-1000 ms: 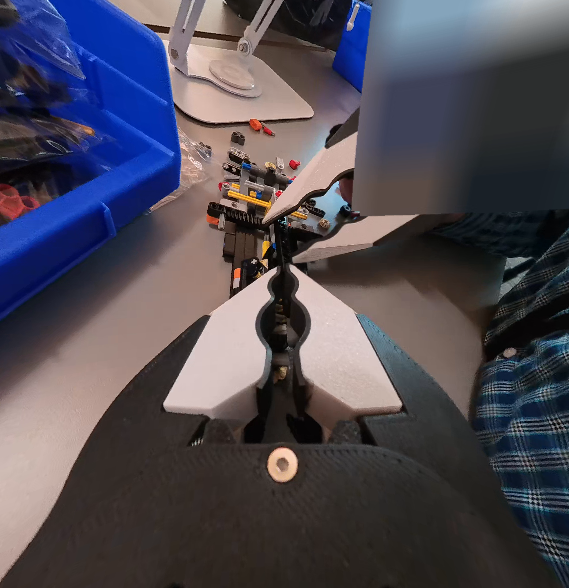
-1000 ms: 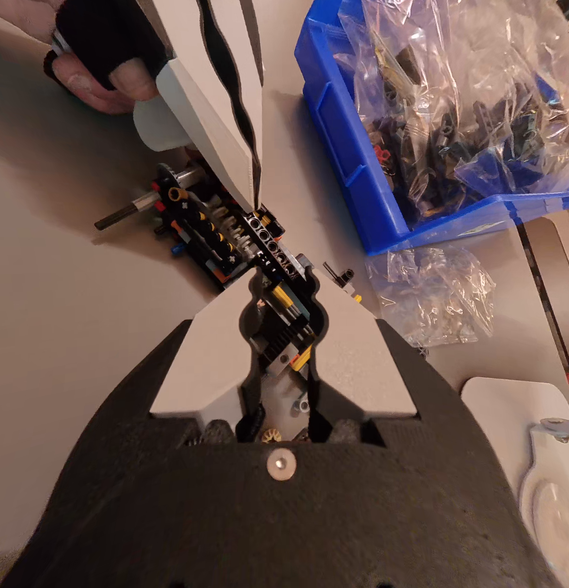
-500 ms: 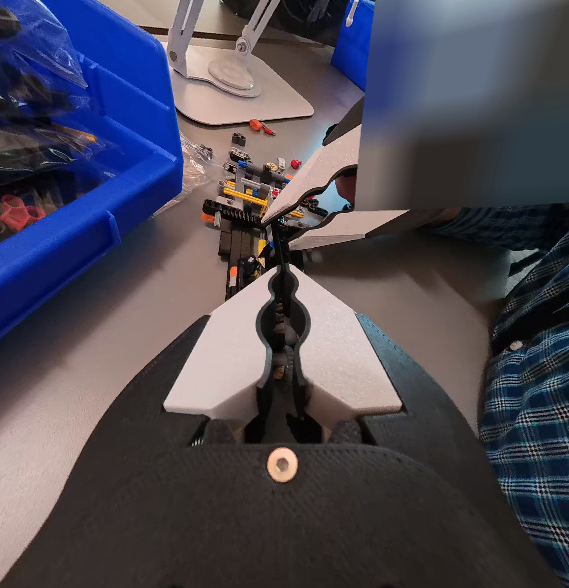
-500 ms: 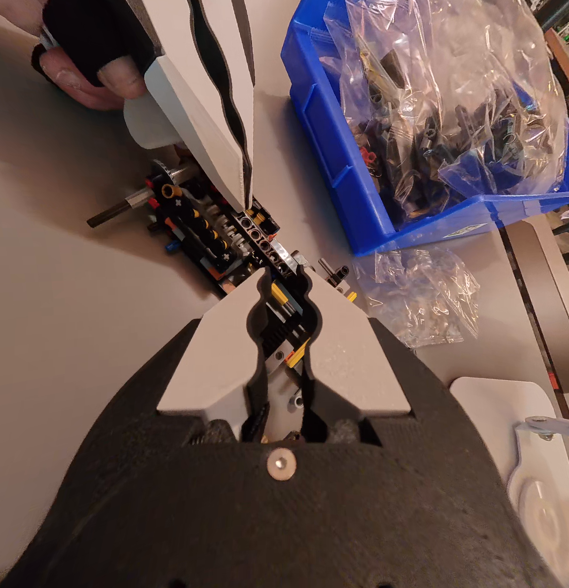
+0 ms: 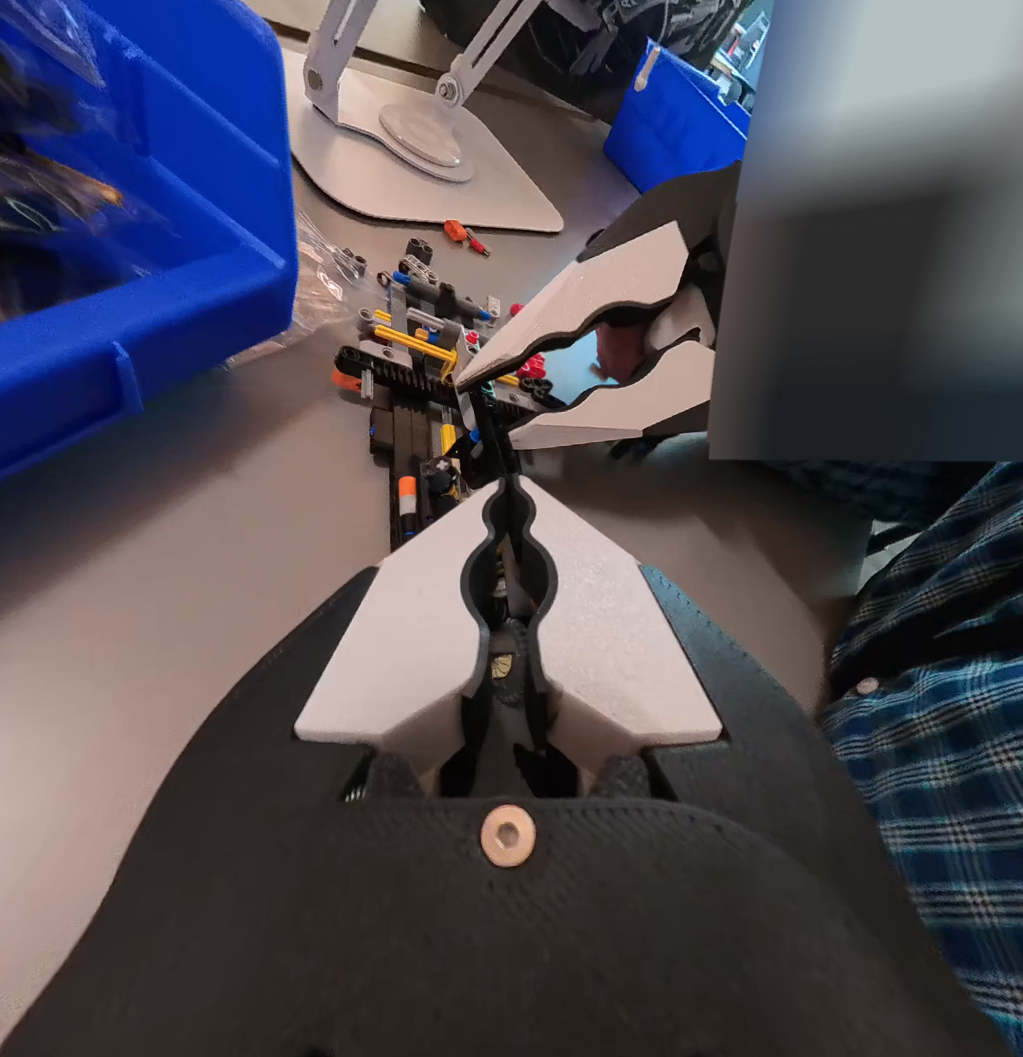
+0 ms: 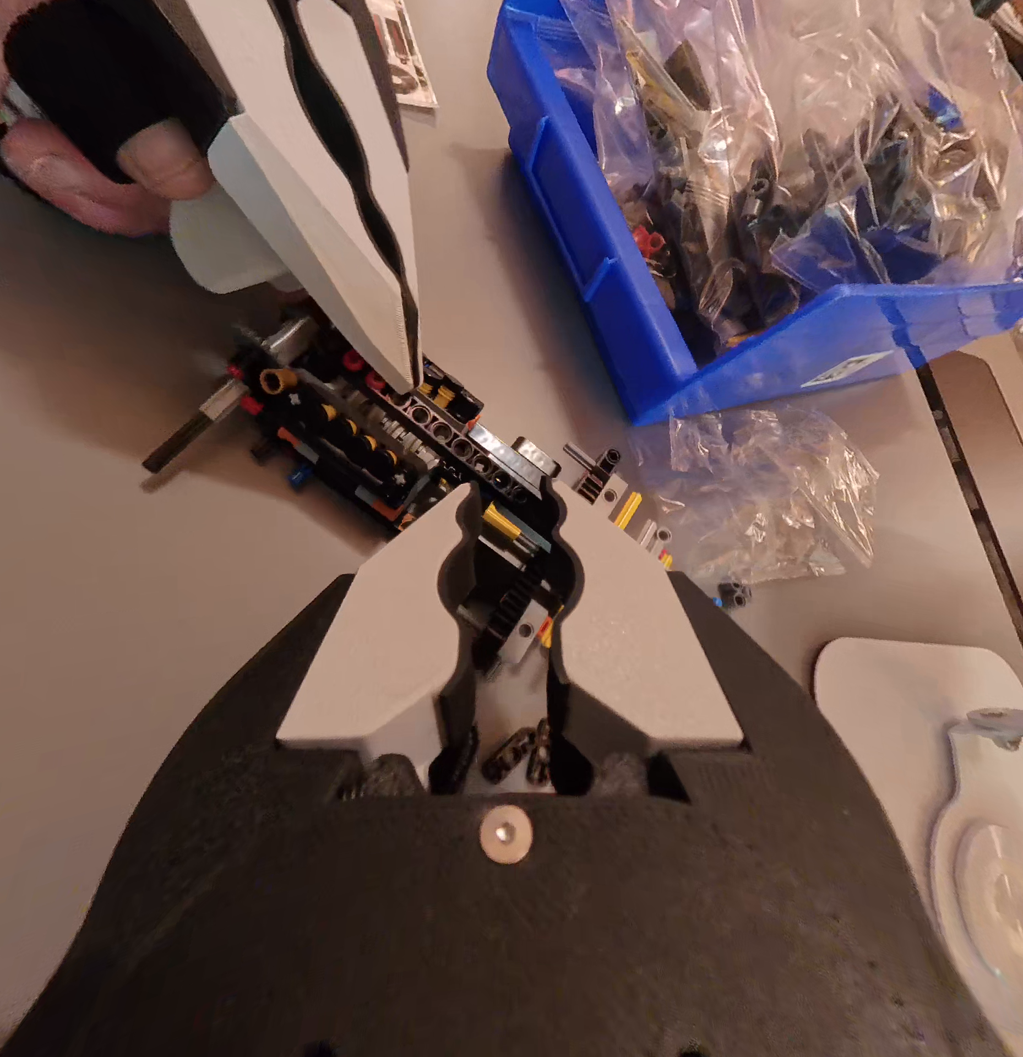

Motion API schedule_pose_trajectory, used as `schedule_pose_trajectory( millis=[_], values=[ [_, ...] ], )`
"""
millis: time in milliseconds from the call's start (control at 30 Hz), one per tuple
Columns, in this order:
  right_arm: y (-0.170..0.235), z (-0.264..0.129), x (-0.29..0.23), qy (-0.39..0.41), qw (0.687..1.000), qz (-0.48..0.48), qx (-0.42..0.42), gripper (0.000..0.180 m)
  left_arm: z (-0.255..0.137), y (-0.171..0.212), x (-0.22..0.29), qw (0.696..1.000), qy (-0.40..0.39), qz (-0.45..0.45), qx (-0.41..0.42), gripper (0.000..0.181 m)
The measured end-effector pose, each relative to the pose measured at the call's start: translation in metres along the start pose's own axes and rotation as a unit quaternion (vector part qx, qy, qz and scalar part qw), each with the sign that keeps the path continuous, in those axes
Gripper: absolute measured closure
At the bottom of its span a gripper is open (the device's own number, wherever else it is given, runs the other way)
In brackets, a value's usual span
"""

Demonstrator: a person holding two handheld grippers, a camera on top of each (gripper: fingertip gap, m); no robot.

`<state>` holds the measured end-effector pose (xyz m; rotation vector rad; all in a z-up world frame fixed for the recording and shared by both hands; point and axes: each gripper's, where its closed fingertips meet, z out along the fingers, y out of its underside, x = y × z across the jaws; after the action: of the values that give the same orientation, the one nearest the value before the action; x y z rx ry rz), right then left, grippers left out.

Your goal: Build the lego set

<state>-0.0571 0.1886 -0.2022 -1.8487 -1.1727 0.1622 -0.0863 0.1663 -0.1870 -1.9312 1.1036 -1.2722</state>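
A long lego assembly of black, grey and yellow parts lies on the grey table; in the right wrist view it runs diagonally. My left gripper is shut on the end of a black holed beam on top of the assembly; it enters the right wrist view from above. My right gripper straddles the assembly's other end, its jaws partly closed around the black toothed rack and yellow axle. In the left wrist view the right gripper comes in from the right.
A blue bin of bagged parts stands beside the assembly, and shows at left in the left wrist view. A crumpled clear bag, loose parts, a white stand base and a plaid sleeve surround the work. Some 5 centimetres of space lies between my two pairs of fingers.
Both grippers keep their holds on the assembly. The right gripper has shifted slightly along it, so the bin sits a little differently in its view.
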Motion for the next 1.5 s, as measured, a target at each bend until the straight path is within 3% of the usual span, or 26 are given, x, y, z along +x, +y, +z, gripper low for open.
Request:
schedule_pose_trajectory(
  millis=[33, 267, 367, 533, 633, 1167, 1500],
  values=[
    [0.001, -0.003, -0.001, 0.004, 1.000, 0.004, 0.002, 0.161, 0.001, 0.001, 0.003, 1.000, 0.001, -0.010, 0.001, 0.181],
    [0.010, -0.021, -0.011, 0.020, 1.000, 0.001, 0.015, 0.157, 0.010, 0.013, 0.032, 0.996, 0.029, -0.079, 0.007, 0.181],
    [0.009, -0.021, -0.013, 0.020, 1.000, -0.013, 0.016, 0.159, 0.001, 0.000, 0.036, 0.999, 0.029, -0.033, 0.009, 0.181],
    [0.008, -0.019, -0.012, 0.023, 1.000, -0.019, 0.009, 0.159, -0.001, -0.007, 0.017, 0.995, -0.048, 0.076, -0.043, 0.157],
    [0.007, -0.018, -0.012, 0.025, 1.000, -0.015, 0.010, 0.159, 0.008, 0.010, 0.011, 0.993, -0.035, 0.060, -0.099, 0.151],
    [0.005, -0.014, -0.012, 0.036, 0.999, -0.019, 0.008, 0.154, 0.007, 0.007, 0.000, 0.995, 0.040, -0.038, -0.080, 0.141],
    [0.003, -0.013, -0.011, 0.036, 0.999, -0.009, 0.015, 0.160, 0.012, 0.014, 0.005, 0.993, 0.053, -0.017, -0.099, 0.144]
  ],
)
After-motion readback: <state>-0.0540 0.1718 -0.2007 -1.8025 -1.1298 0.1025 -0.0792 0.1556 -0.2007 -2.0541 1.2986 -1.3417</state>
